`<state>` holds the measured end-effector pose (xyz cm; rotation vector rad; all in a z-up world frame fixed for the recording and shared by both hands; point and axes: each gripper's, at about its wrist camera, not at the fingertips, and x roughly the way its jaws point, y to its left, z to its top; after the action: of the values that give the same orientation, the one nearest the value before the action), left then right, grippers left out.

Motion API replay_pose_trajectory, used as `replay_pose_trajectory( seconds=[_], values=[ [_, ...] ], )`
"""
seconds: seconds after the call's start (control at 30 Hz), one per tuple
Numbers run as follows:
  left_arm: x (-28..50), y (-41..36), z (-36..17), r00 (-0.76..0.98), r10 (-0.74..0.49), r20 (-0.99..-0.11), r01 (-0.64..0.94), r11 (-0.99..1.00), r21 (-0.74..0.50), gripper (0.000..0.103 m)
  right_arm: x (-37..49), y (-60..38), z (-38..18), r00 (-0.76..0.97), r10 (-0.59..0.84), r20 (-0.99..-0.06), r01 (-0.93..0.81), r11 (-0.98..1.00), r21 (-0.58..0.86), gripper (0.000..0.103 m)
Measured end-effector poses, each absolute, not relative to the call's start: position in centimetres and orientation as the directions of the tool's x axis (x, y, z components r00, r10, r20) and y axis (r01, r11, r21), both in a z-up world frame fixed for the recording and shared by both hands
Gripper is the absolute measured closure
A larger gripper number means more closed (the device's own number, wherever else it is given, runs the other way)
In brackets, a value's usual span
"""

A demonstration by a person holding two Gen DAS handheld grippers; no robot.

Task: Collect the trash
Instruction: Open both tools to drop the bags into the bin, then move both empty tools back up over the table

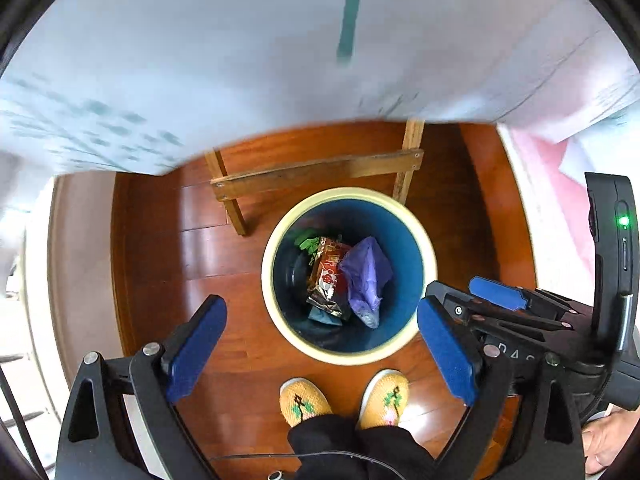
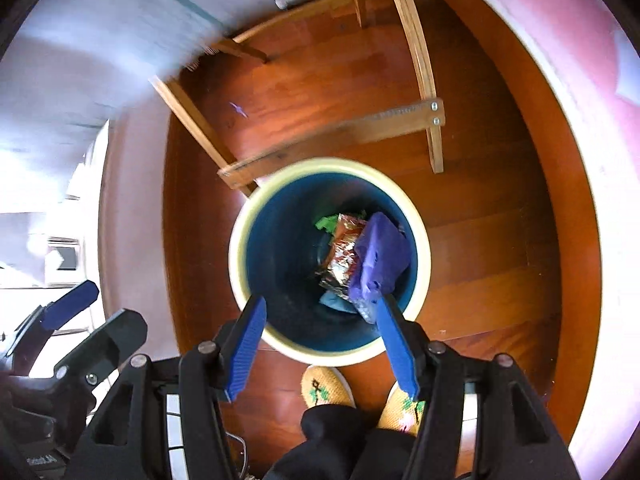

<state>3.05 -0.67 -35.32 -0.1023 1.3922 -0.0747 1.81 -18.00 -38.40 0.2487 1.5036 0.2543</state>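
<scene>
A round bin with a cream rim [image 1: 276, 236] and blue inside stands on the wooden floor below both grippers; it also shows in the right wrist view [image 2: 240, 220]. Inside lie a purple plastic bag [image 1: 366, 272] [image 2: 382, 256], a shiny foil wrapper [image 1: 326, 276] [image 2: 344, 252] and green scraps [image 1: 306, 242]. My left gripper [image 1: 320, 328] is open and empty above the bin's near edge. My right gripper [image 2: 320, 324] is open and empty over the bin's near rim; it also shows at the right of the left wrist view [image 1: 496, 292].
A wooden table frame [image 1: 316, 174] [image 2: 332, 136] stands just behind the bin, under a white tabletop [image 1: 240, 60]. The person's yellow slippers [image 1: 306, 400] [image 2: 326, 388] are on the floor in front of the bin. A pink surface [image 1: 560, 200] lies to the right.
</scene>
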Motion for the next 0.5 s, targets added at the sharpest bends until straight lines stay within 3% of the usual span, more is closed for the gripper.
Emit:
replay_pose_trajectory(
  seconds=[0.17, 0.5],
  values=[
    [2.0, 0.1, -28.6, 0.229, -0.116, -0.966, -0.016, 0.992, -0.123, 0.008, 1.1, -18.1, -32.1, 0.084, 0.326, -0.942, -0.037, 0.945, 0.324, 0.04],
    [1.2, 2.2, -16.5, 0.315, -0.114, -0.942, 0.007, 0.993, -0.118, 0.008, -0.5, -18.7, -20.7, 0.142, 0.337, -0.931, -0.068, 0.941, 0.33, 0.04]
  ],
)
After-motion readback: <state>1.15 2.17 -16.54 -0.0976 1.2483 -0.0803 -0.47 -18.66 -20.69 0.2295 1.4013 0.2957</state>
